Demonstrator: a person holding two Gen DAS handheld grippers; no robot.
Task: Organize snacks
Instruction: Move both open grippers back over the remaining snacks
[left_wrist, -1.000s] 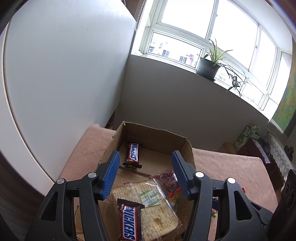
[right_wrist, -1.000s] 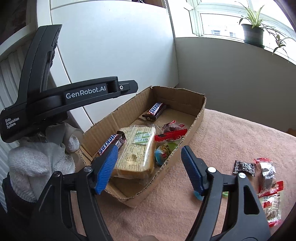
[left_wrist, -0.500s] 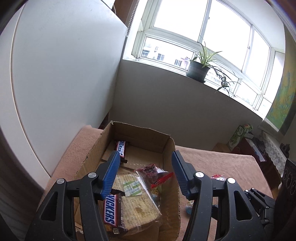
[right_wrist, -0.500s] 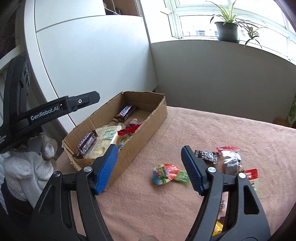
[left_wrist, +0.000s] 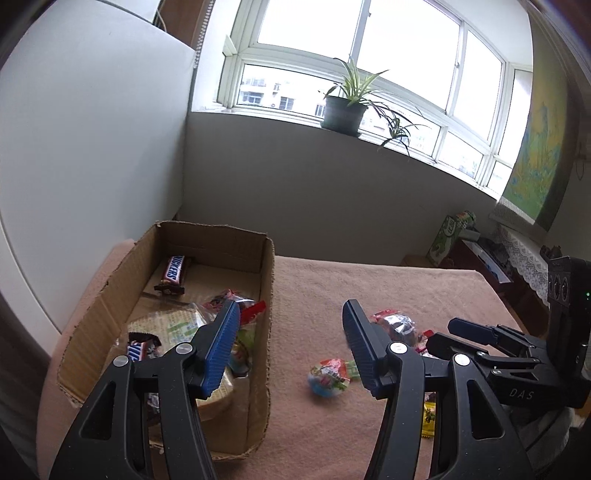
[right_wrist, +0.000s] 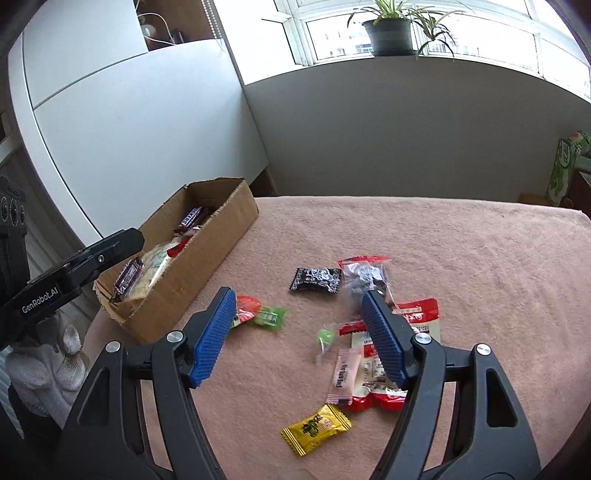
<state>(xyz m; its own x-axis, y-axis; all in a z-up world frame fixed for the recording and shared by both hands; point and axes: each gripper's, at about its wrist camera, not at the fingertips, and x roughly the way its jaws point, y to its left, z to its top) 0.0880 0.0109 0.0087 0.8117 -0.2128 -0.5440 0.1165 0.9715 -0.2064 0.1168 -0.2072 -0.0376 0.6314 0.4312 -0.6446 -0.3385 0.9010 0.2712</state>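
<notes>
Bare pink surface (right_wrist: 461, 236) is left open beyond and to the right of the loose snack packets (right_wrist: 369, 317), up to the grey wall. At the left edge the way is blocked by the upright walls of the cardboard box (right_wrist: 207, 266), whose floor is largely covered by bars and packets; only its far end is seen bare. The gap between box and packets is narrowed by a red-and-green sweet (right_wrist: 258, 314).

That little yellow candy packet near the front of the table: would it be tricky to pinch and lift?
The yellow candy packet looks small and flat on the pink cloth, so it is probably very light. Its shiny wrapper with crimped ends may crinkle and slip between the pads. Lying flat, it seems unlikely to roll.
</notes>
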